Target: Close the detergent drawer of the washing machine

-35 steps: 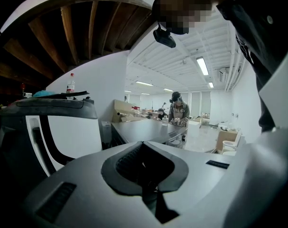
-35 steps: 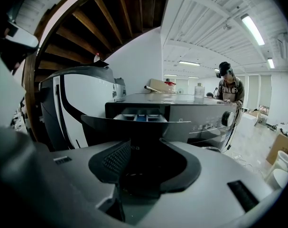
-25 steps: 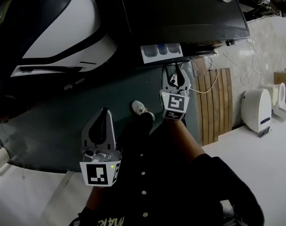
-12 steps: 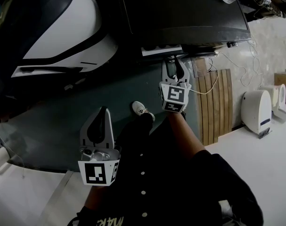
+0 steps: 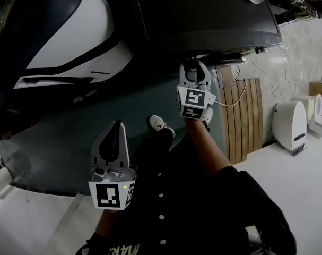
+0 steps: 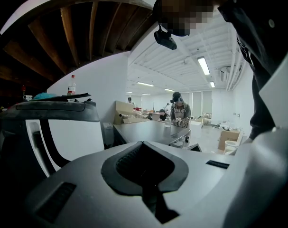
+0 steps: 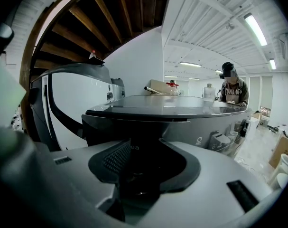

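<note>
The dark washing machine (image 5: 203,9) fills the top of the head view. No white drawer tray shows at its front edge now. In the right gripper view the dark drawer front (image 7: 106,123) lies flush with the machine's panel (image 7: 205,122) under the lid. My right gripper (image 5: 196,64) is shut, and its tips are up against that front panel. The right gripper view shows the same tips (image 7: 143,146) right at the drawer face. My left gripper (image 5: 114,129) hangs low and apart from the machine, shut on nothing (image 6: 144,148).
A white and black appliance (image 5: 70,31) stands left of the machine. To the right lie a wooden slatted board (image 5: 243,116), loose cables (image 5: 272,73) and a white unit (image 5: 288,122). My shoe (image 5: 162,126) is on the dark floor mat. A person (image 7: 232,91) stands behind the machine.
The white drawer tray that stuck out a second ago has slid into the machine as my right gripper moved forward against it. The left gripper has not moved.
</note>
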